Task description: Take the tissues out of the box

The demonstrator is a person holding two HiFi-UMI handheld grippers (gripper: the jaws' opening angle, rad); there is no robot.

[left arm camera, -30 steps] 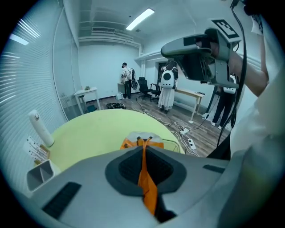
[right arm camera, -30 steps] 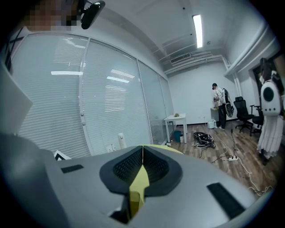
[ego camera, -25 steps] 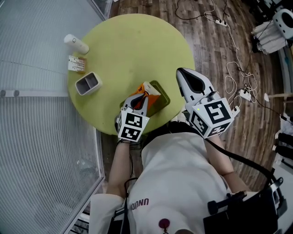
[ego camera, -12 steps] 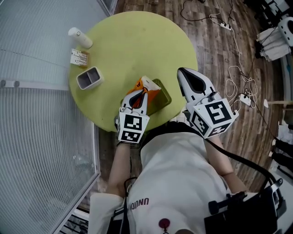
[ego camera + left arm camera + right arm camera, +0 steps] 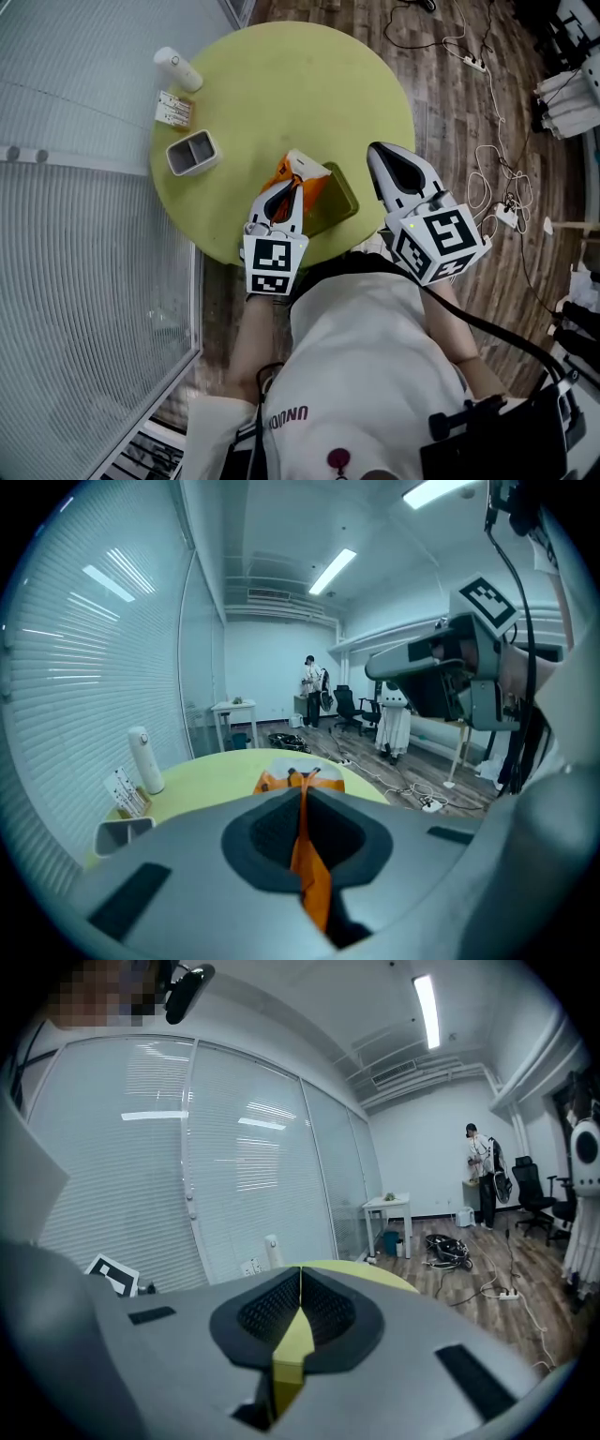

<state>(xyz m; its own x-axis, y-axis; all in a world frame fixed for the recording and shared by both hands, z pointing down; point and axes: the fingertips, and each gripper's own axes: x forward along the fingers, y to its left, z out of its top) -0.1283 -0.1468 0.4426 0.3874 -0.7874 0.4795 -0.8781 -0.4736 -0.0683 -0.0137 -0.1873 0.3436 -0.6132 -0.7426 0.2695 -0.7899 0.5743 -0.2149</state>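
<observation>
Orange wrapper is showing near the table's (image 5: 281, 84) 5 o'clock rim in the head view. There the tissue pack (image 5: 305, 178) is sitting tilted, partly over the green box (image 5: 337, 199) lying at its 4 o'clock. The left gripper (image 5: 286, 190) is touching the pack's near end. The right gripper (image 5: 382, 157) is hanging at the pack's 3 o'clock, apart from it. A white bottle (image 5: 178, 68), a card stand (image 5: 174, 109) and a grey tub (image 5: 192, 153) are sitting well apart, towards 10 o'clock.

In the left gripper view, the jaws are clenching. A thin orange strip is running up the seam between them to the pack straight ahead, so they are apparently pinching the wrapper's edge.

In the right gripper view, the jaws are pressing together on nothing. Only the table's yellow-green is showing through the slot.

Judgement: the pack is looking light, soft and slick-skinned. A pinch on the film edge is risking a slip or a tear. A hold across the pack's body would be surer, with the free claw steadying the box.
</observation>
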